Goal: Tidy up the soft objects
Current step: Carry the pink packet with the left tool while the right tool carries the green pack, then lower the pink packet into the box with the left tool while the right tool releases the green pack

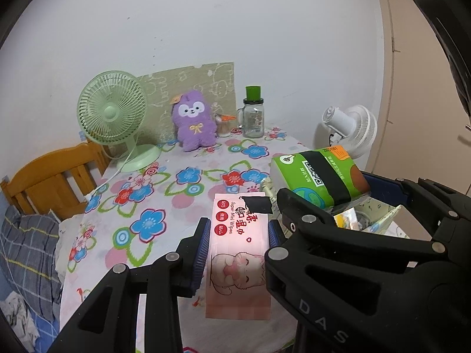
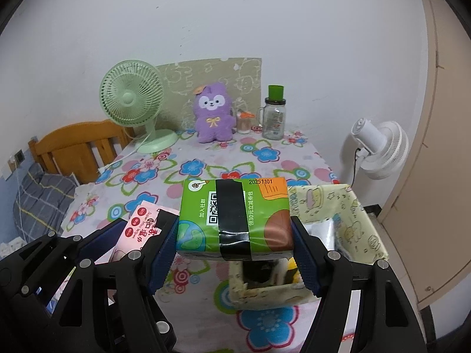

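Observation:
My left gripper [image 1: 239,239] is shut on a pink wet-wipes pack [image 1: 240,253] and holds it over the flowered table. The pack also shows in the right wrist view [image 2: 138,229]. My right gripper [image 2: 234,244] is shut on a green tissue pack [image 2: 234,216] with black tape round it, held above the left edge of a pale yellow fabric box [image 2: 362,220]. The tissue pack [image 1: 318,173] and the box [image 1: 379,220] show at the right in the left wrist view. A purple plush toy [image 2: 212,116] sits at the back of the table.
A green desk fan [image 2: 132,100], a small cup [image 2: 243,123] and a glass jar with a green lid [image 2: 275,117] stand along the back wall. A white fan [image 2: 379,147] stands right of the table. A wooden bed frame [image 2: 76,144] is at the left.

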